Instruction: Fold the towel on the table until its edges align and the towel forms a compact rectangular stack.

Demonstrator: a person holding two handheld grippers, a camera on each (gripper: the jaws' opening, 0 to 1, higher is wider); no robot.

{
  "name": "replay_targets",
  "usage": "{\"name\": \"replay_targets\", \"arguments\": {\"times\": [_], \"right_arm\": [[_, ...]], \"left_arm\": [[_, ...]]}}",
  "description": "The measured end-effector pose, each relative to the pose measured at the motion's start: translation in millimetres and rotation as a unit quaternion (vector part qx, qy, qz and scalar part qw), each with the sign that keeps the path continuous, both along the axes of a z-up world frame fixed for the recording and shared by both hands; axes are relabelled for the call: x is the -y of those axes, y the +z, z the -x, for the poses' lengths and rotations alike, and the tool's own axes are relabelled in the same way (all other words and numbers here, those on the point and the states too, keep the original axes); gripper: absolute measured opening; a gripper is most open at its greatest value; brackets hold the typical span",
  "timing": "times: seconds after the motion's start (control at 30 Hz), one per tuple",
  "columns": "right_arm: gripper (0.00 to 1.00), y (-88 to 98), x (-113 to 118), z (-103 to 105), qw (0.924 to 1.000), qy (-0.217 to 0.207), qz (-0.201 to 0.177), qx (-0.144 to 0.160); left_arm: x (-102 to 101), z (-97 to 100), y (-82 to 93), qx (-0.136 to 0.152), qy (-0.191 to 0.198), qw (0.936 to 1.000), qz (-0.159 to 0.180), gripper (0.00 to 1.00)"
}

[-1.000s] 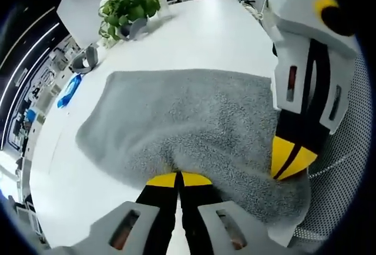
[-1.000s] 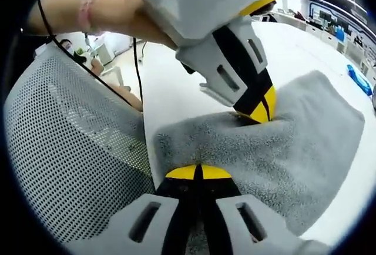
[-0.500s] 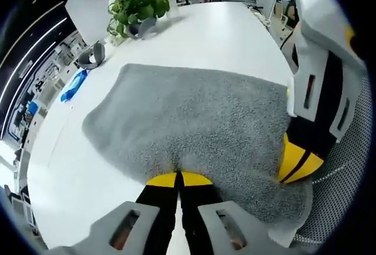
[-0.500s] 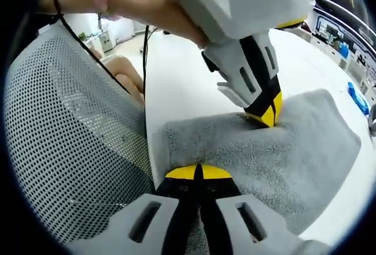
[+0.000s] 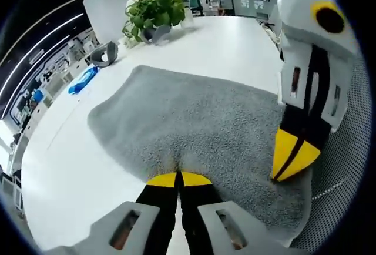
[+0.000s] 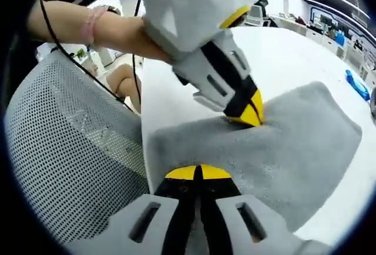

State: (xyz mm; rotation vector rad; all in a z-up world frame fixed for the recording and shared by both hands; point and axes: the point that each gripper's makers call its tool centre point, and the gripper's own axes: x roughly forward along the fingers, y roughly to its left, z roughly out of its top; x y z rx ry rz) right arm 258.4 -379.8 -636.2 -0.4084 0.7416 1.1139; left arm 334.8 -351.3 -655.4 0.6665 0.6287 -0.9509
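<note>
A grey towel point(image 5: 194, 114) lies spread on the white table point(image 5: 76, 149), its near edge at the table's rim. My left gripper point(image 5: 178, 178) is shut on that near edge, and its yellow tips pinch the cloth. My right gripper point(image 5: 289, 160) comes in from the right and is shut on the same edge further along. In the right gripper view my right gripper point(image 6: 198, 173) clamps the towel point(image 6: 294, 143) at the bottom. There the left gripper point(image 6: 248, 113), held by a person's hand, bites the cloth just beyond.
A potted plant point(image 5: 154, 11), a white box point(image 5: 108, 2), a grey roll point(image 5: 106, 53) and a blue object point(image 5: 82, 80) stand along the table's far left. A mesh chair back point(image 6: 64, 149) is close against the table's near edge.
Both grippers stay shut on the towel's near edge. Both views have shifted a little, and in the right gripper view the left gripper now sits slightly further left and up.
</note>
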Motion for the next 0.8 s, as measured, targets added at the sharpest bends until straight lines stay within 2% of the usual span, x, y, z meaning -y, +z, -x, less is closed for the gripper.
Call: {"name": "replay_targets", "arguments": {"times": [0.1,0.17,0.3,0.4,0.47,0.5,0.57,0.67,0.73,0.8], "right_arm": [[0.00,5.7,32,-25,0.9979,-0.062,0.008,0.017],[0.00,3.4,55,-36,0.9957,-0.086,0.025,0.022],[0.00,-10.1,84,-36,0.9939,-0.095,0.055,0.008],[0.00,-20.1,90,-28,0.9940,-0.082,0.073,0.006],[0.00,-23.5,89,-27,0.9942,-0.080,0.070,0.014],[0.00,-23.4,87,-28,0.9939,-0.086,0.065,0.023],[0.00,-23.0,84,-29,0.9935,-0.088,0.067,0.028],[0.00,-22.9,81,-31,0.9933,-0.070,0.081,0.043],[0.00,-23.4,79,-34,0.9932,-0.071,0.082,0.042],[0.00,-23.2,77,-37,0.9934,-0.067,0.083,0.042]], "left_arm": [[0,0.1,0.6,0.002,0.001,1.0000,0.003,0.01],[-1,-0.1,0.7,0.001,0.005,1.0000,0.008,0.01],[-2,-1.2,1.1,-0.012,0.014,0.9995,0.025,0.01],[-3,2.0,5.8,-0.039,0.050,0.9960,0.062,0.01],[-2,5.8,11.1,-0.028,0.036,0.9968,0.066,0.05],[2,8.7,17.2,-0.004,0.013,0.9978,0.064,0.07],[11,18.2,23.3,0.024,-0.030,0.9981,0.047,0.08],[26,31.2,24.4,0.027,-0.073,0.9963,0.036,0.08],[37,36.1,22.7,0.033,-0.098,0.9944,0.022,0.08],[43,39.6,18.3,0.038,-0.129,0.9909,-0.006,0.08]]}}
